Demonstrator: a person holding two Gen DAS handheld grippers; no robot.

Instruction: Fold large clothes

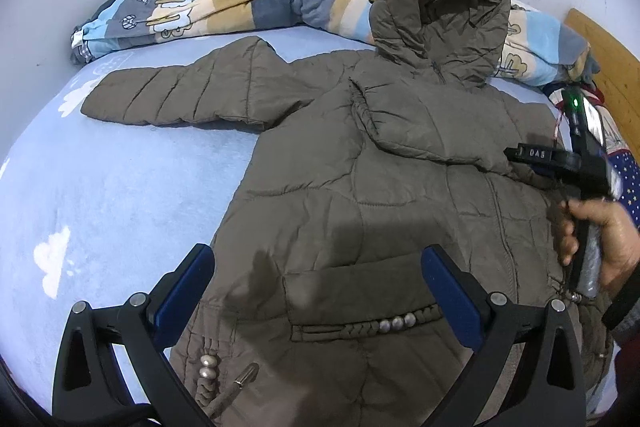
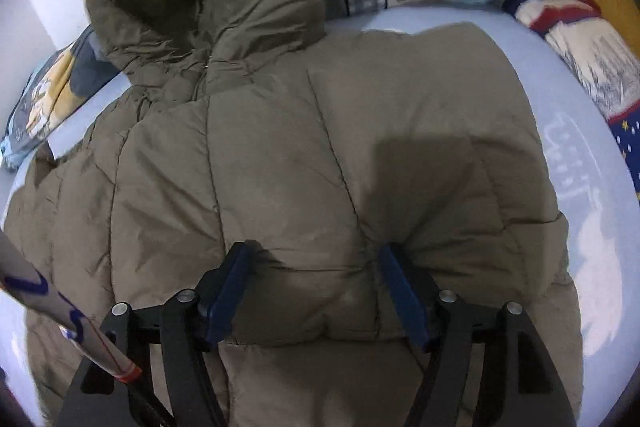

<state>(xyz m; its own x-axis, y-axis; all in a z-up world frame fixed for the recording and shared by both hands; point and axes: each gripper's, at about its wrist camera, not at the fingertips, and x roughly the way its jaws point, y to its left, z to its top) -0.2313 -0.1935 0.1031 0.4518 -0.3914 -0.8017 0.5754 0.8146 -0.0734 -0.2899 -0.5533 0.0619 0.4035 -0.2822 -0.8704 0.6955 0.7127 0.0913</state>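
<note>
A brown quilted hooded jacket (image 1: 360,187) lies on a light blue bed sheet (image 1: 100,195). Its left sleeve (image 1: 180,95) stretches out to the left, and its hood (image 1: 444,11) rests against the blanket at the back. The right sleeve is folded over the body (image 2: 320,155). My left gripper (image 1: 318,287) is open above the jacket's lower front near a braided pocket trim (image 1: 360,327). My right gripper (image 2: 316,287) has its blue pads pressed against the folded sleeve fabric, with a thick fold between them. It also shows in the left wrist view (image 1: 532,159) at the jacket's right side, held by a hand.
A rolled striped cartoon blanket (image 1: 240,3) lies along the wall behind the jacket. A red, white and navy cushion (image 2: 592,59) lies at the right. A wooden headboard (image 1: 612,67) stands at the far right. White walls border the bed.
</note>
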